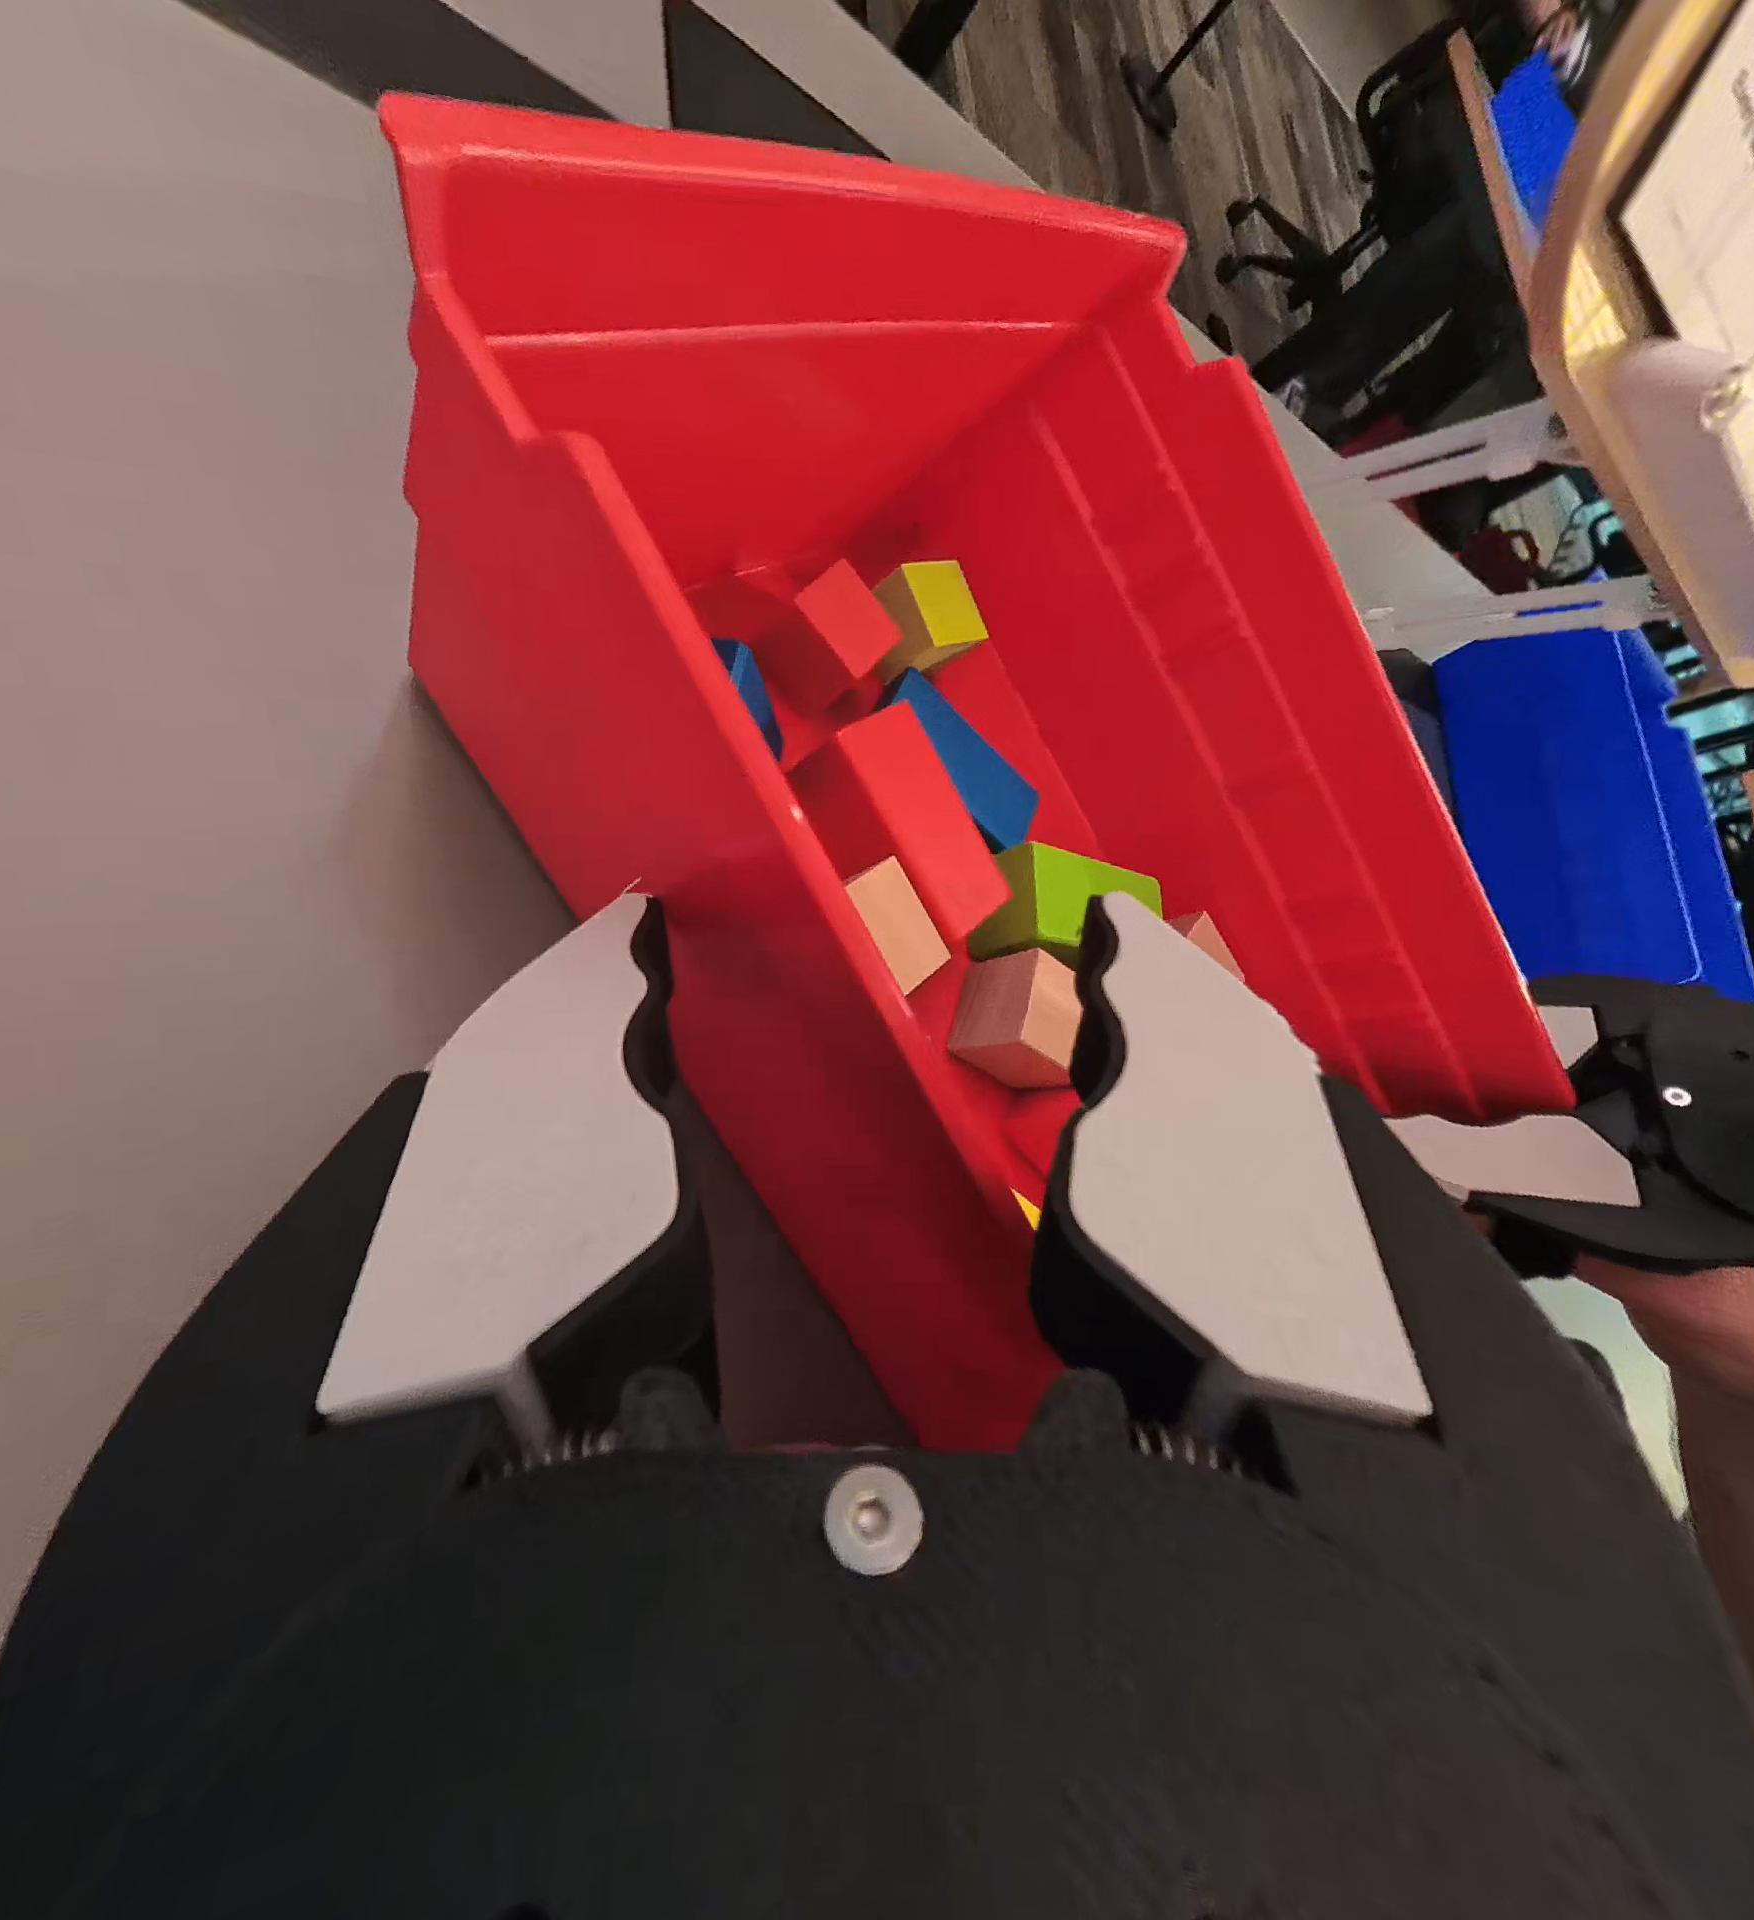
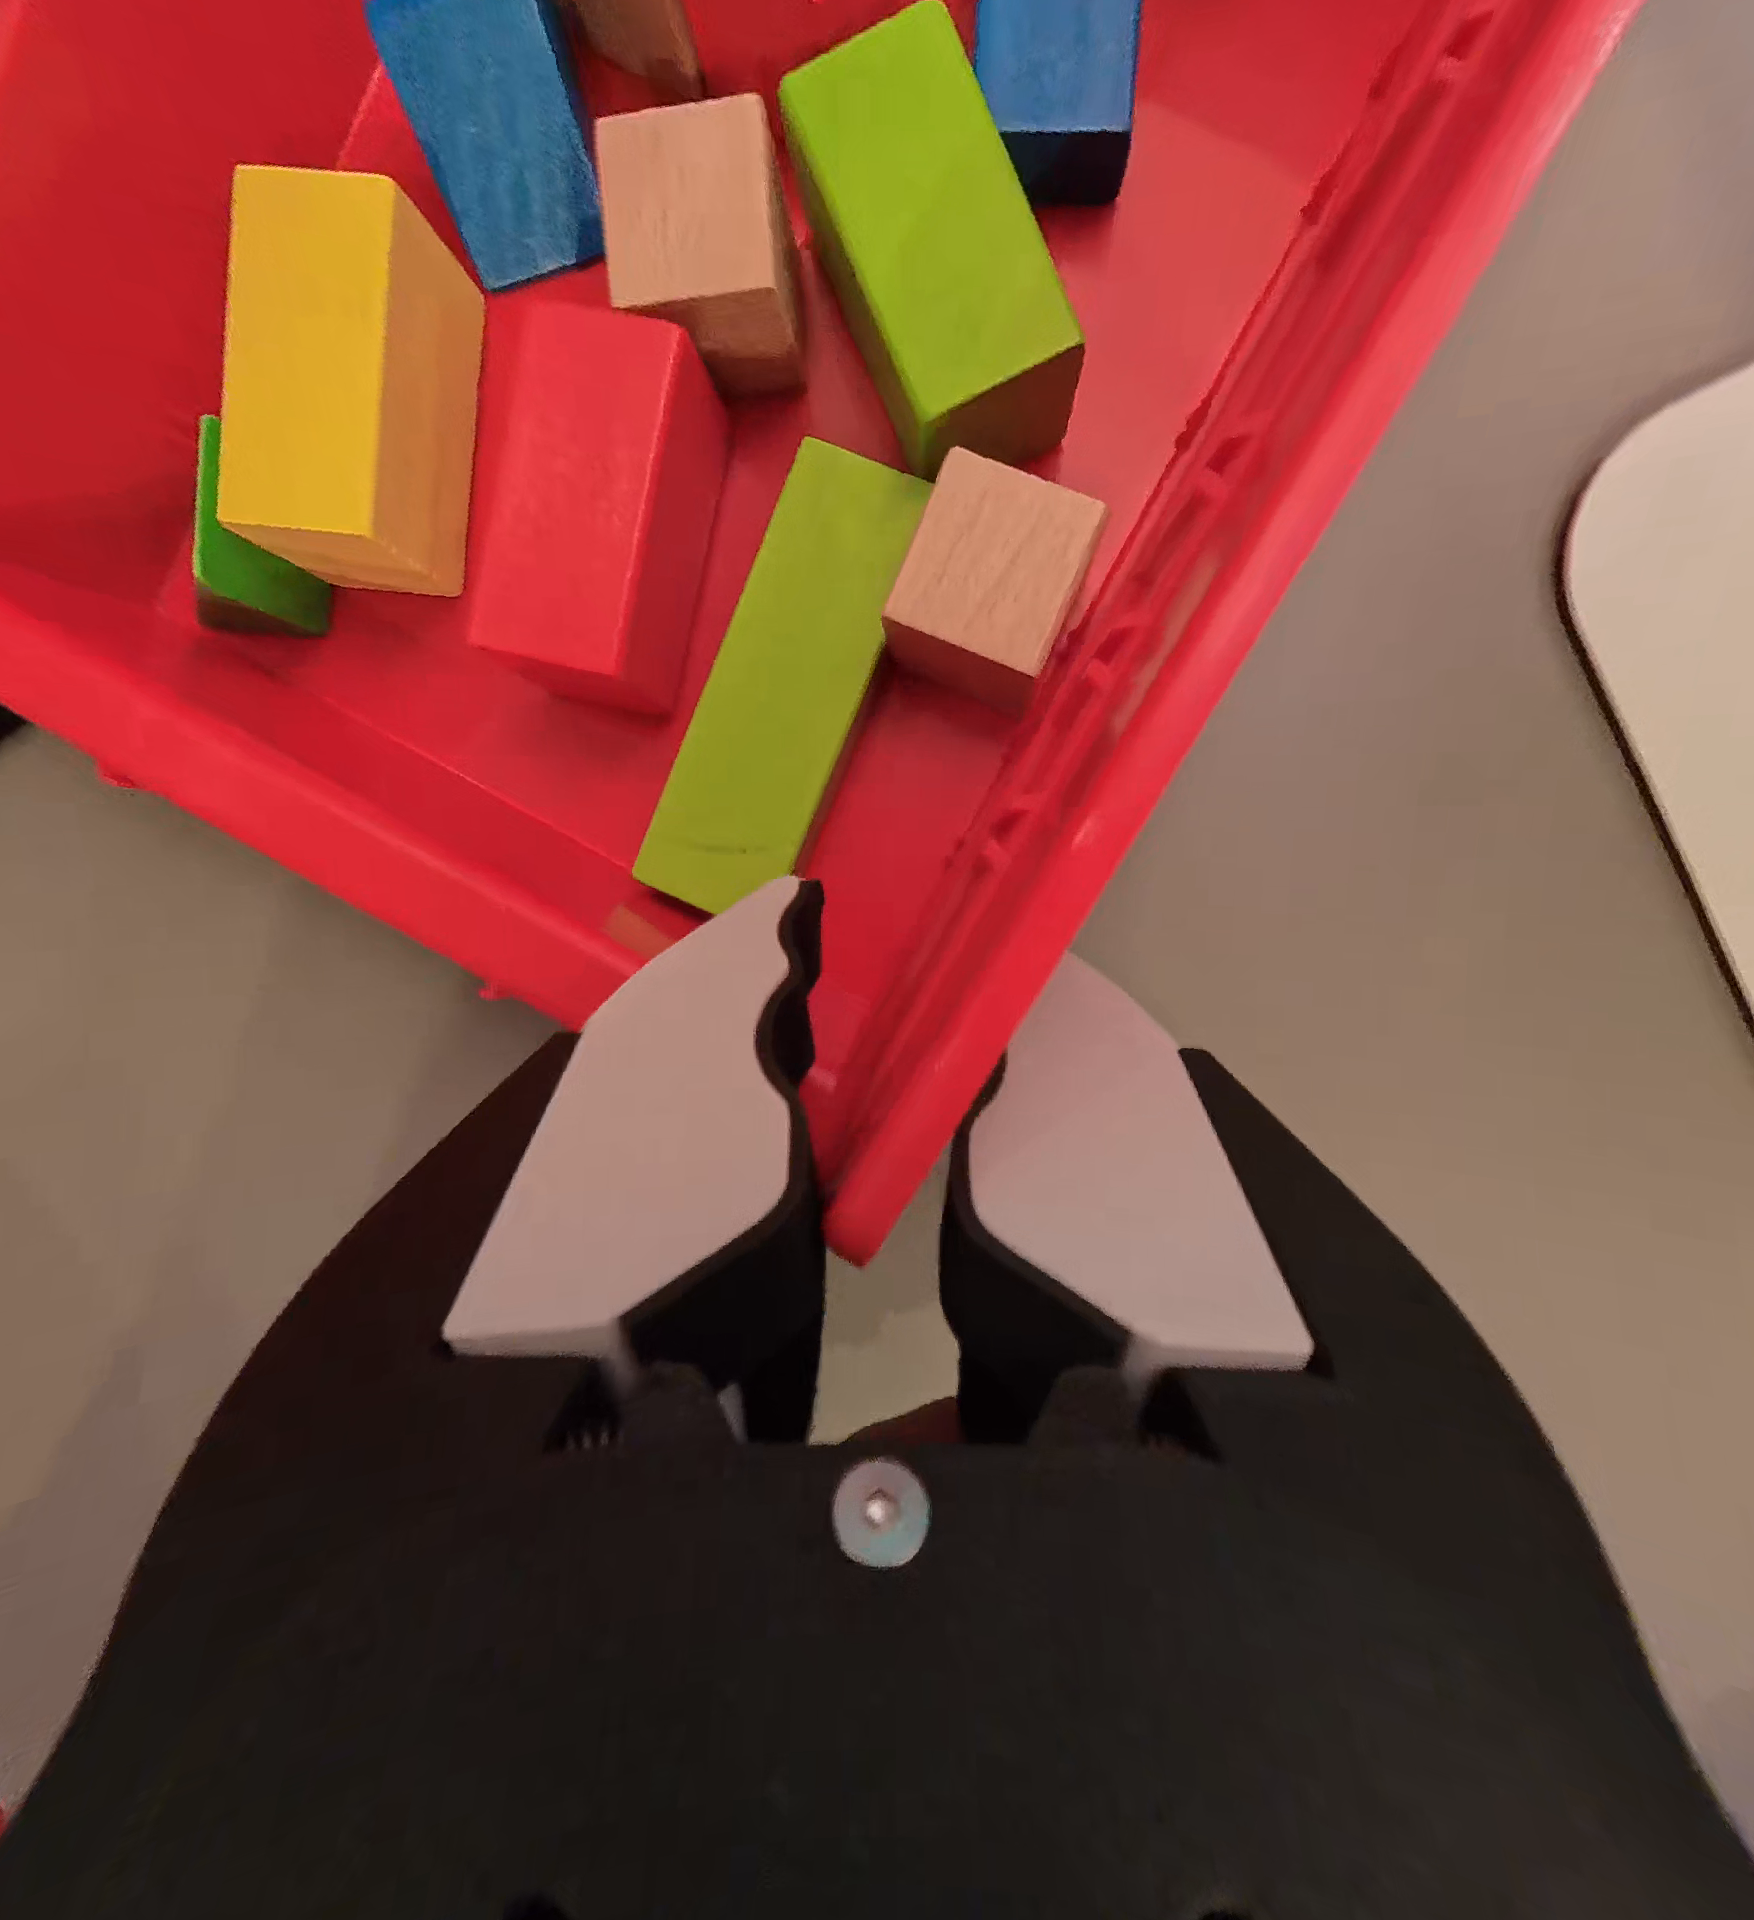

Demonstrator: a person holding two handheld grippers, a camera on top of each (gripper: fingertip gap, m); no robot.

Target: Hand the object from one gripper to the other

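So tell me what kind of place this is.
Probably an office or lab workspace: a pale tabletop bearing a red bin of coloured wooden blocks, with black office chairs and blue storage bins behind it.

Printed sheets behind clear holder, upper right of left wrist view: writing present, blurred, illegible. Nothing else lettered.
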